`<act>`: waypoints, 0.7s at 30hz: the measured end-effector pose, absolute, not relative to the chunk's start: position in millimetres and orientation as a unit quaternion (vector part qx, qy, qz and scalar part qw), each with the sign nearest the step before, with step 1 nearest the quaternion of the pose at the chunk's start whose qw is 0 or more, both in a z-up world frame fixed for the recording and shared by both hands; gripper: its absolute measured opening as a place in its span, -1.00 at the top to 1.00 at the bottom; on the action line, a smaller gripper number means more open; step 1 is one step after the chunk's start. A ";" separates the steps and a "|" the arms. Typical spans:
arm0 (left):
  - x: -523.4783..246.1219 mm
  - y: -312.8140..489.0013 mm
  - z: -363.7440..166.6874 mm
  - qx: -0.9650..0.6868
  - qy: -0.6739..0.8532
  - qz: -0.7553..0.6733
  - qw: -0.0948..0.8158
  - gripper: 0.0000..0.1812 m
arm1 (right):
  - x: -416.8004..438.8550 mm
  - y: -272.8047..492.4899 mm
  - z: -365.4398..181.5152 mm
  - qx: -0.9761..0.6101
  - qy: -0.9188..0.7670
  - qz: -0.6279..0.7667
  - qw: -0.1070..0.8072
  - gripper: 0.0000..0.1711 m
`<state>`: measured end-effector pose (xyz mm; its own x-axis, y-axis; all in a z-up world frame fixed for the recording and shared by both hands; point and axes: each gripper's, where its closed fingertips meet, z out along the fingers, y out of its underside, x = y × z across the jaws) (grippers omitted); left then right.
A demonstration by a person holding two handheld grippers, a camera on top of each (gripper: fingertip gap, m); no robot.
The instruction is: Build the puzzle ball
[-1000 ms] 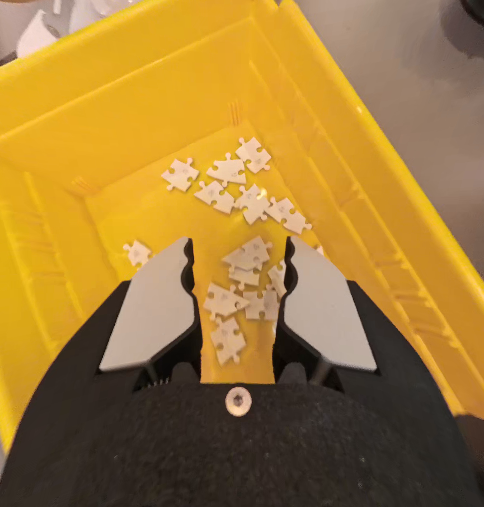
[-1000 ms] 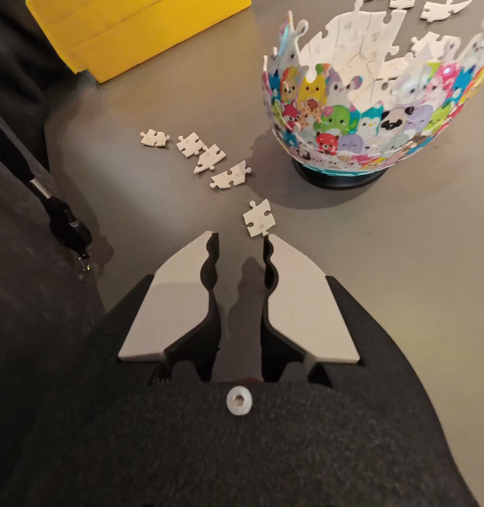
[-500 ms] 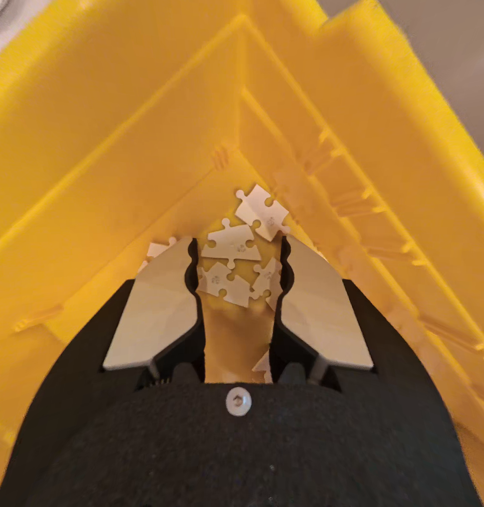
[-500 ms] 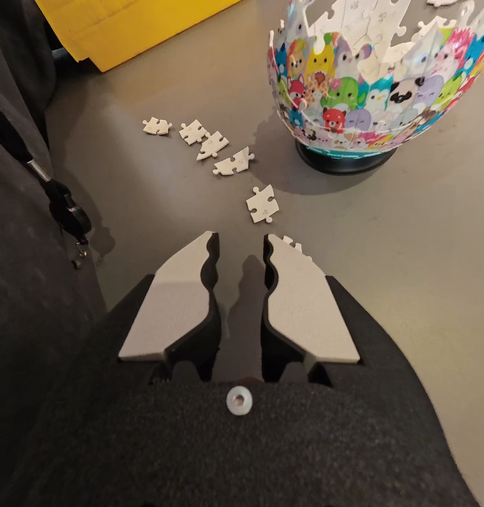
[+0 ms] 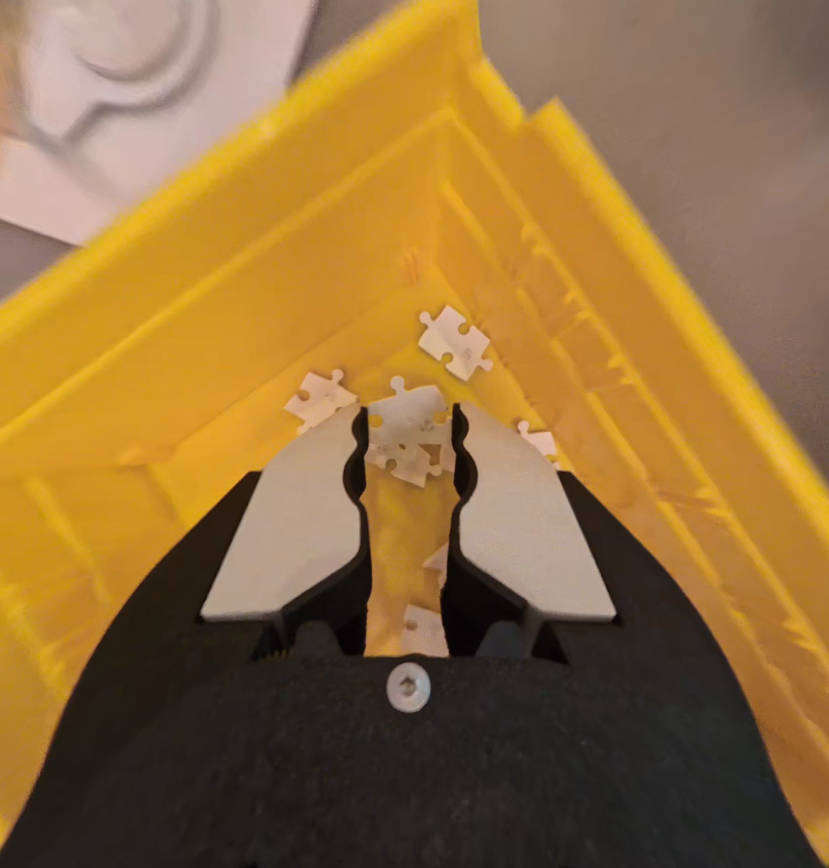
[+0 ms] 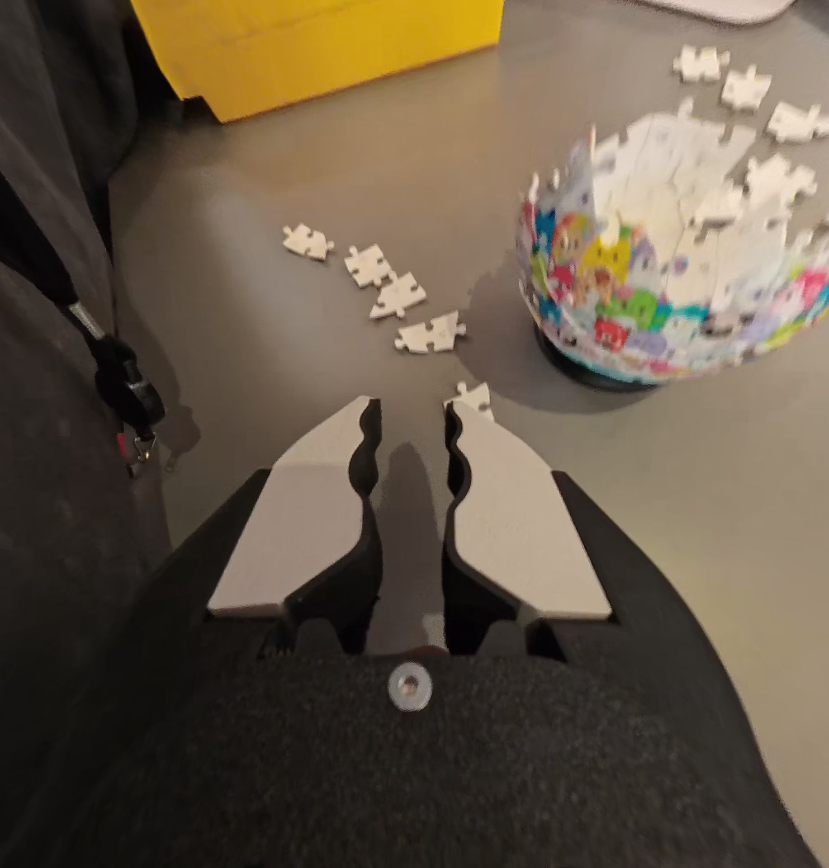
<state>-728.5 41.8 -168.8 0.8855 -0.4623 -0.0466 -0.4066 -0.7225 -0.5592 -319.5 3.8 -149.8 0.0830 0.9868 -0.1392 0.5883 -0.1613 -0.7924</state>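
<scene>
In the left wrist view my left gripper point(image 5: 408, 415) is inside the yellow bin point(image 5: 215, 291). Its jaws are narrowed onto a white puzzle piece point(image 5: 412, 401) held edge to edge between the tips. Other white pieces lie on the bin floor, one beyond the tips point(image 5: 455, 343), one to the left point(image 5: 321, 399). In the right wrist view the half-built colourful puzzle ball point(image 6: 685, 282) stands on a black base point(image 6: 591, 375), ahead and to the right. My right gripper point(image 6: 412, 406) is open and empty above the grey table. A loose piece point(image 6: 473, 399) lies at its right fingertip.
A row of white pieces point(image 6: 398, 297) lies on the table left of the ball, more behind it point(image 6: 701, 63). The yellow bin point(image 6: 332, 56) stands at the back left. A person's dark clothing point(image 6: 36, 329) with a lanyard clip point(image 6: 130, 385) fills the left. A white moulded tray point(image 5: 121, 94) lies beyond the bin. There is about 40 cm between the tips of the two grippers.
My left gripper went deep into the bin's corner, its jaws narrowed onto a piece, and it has pulled back up. My right gripper drew back and left, away from the ball.
</scene>
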 end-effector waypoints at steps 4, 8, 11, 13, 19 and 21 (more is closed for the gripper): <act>-711.5 23.3 -89.5 -0.900 0.110 -0.093 0.412 0.63 | -351.5 14.3 -122.7 -0.628 -0.618 0.324 0.345 0.70; -662.6 -1.7 -19.3 -0.833 -0.002 -0.157 0.530 0.64 | -408.4 20.6 -92.1 -0.578 -0.618 0.316 0.429 0.70; -605.4 -14.6 2.2 -0.765 -0.089 -0.282 0.573 0.64 | -452.0 -1.0 -67.2 -0.553 -0.598 0.371 0.446 0.70; -565.2 -20.1 2.2 -0.715 -0.137 -0.375 0.573 0.64 | -470.5 -15.4 -52.6 -0.545 -0.579 0.406 0.449 0.70; -496.2 -31.7 -15.2 -0.603 -0.232 -0.552 0.527 0.64 | -473.4 -47.7 -40.9 -0.516 -0.575 0.430 0.468 0.72; -482.8 -32.6 -20.5 -0.586 -0.245 -0.573 0.517 0.64 | -467.6 -52.1 -36.5 -0.512 -0.566 0.433 0.480 0.75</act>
<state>-482.8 -32.6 -20.5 0.2219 -0.3050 0.9262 0.8804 -0.3456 -0.3247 -467.6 -52.1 -36.5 -0.0148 0.9949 0.1001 0.1645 0.1012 -0.9812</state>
